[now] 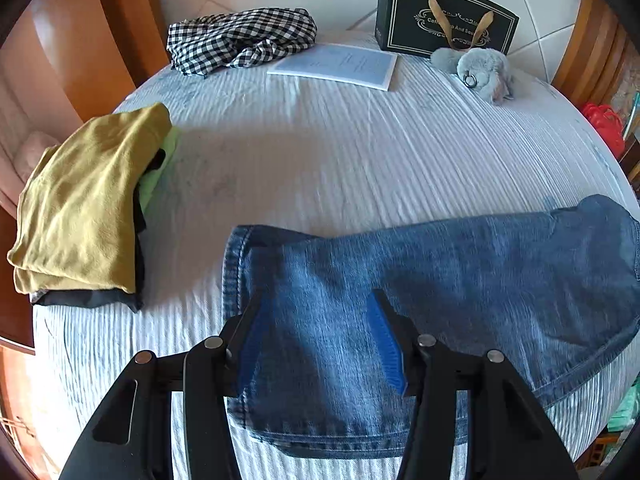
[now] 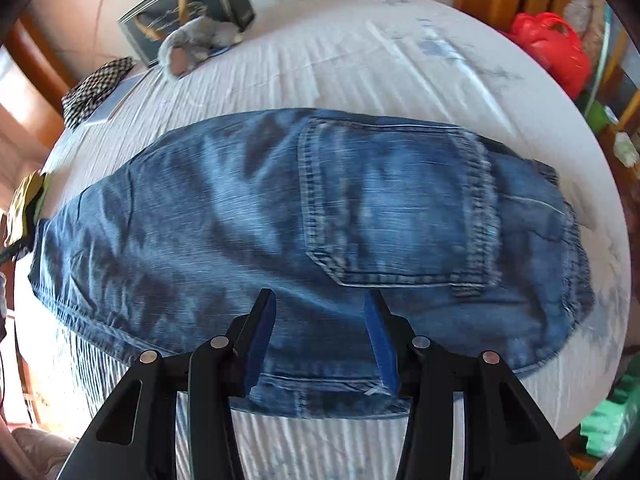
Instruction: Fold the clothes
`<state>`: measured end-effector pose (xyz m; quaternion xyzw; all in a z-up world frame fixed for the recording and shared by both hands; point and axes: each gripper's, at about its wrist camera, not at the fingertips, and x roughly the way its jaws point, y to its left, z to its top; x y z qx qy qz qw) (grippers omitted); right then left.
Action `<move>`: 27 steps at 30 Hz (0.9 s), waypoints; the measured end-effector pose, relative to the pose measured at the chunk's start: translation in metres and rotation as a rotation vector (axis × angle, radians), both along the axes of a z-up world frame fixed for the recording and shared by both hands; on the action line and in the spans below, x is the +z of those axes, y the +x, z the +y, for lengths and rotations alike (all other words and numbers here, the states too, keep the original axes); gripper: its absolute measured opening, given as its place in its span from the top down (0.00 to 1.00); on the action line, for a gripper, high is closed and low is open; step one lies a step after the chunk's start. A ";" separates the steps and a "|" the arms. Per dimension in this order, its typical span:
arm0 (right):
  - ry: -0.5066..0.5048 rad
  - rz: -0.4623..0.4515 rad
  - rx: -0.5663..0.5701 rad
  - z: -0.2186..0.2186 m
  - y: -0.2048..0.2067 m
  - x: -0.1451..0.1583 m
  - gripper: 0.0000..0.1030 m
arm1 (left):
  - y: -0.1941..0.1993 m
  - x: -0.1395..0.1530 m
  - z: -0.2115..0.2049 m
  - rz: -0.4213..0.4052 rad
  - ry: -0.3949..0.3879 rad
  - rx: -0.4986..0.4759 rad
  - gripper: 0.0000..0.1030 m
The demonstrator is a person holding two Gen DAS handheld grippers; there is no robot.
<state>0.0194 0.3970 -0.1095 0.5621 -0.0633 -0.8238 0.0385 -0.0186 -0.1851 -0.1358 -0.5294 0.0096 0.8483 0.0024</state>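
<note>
Blue denim jeans (image 1: 440, 280) lie flat on the white striped bedspread (image 1: 320, 152), legs doubled over, with a back pocket (image 2: 396, 200) facing up in the right wrist view. My left gripper (image 1: 316, 300) is open just above the jeans' left hem end, nothing between its blue pads. My right gripper (image 2: 320, 300) is open above the jeans (image 2: 280, 220) near their front edge, below the pocket, also empty. A stack of folded clothes topped by a mustard-yellow garment (image 1: 84, 204) sits at the left bed edge.
A black-and-white checked garment (image 1: 240, 38) lies crumpled at the far left. A pale blue booklet (image 1: 340, 66), a grey plush toy (image 1: 480, 70) and a dark gift bag (image 1: 444, 16) are at the far side. A red bag (image 2: 552, 48) sits beyond the right bed edge.
</note>
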 end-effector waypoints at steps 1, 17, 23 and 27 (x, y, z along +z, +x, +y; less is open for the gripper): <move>0.005 0.010 -0.038 0.011 0.004 0.003 0.56 | 0.003 -0.004 -0.002 -0.009 0.008 0.012 0.51; -0.052 0.147 -0.201 0.099 -0.003 0.047 0.50 | 0.000 0.012 0.030 -0.003 0.162 0.075 0.50; -0.102 0.135 -0.054 0.059 -0.052 0.035 0.50 | -0.032 0.050 0.159 0.048 0.290 -0.163 0.50; -0.110 0.102 -0.001 0.056 -0.068 0.021 0.50 | -0.053 0.051 0.243 0.032 0.331 -0.316 0.50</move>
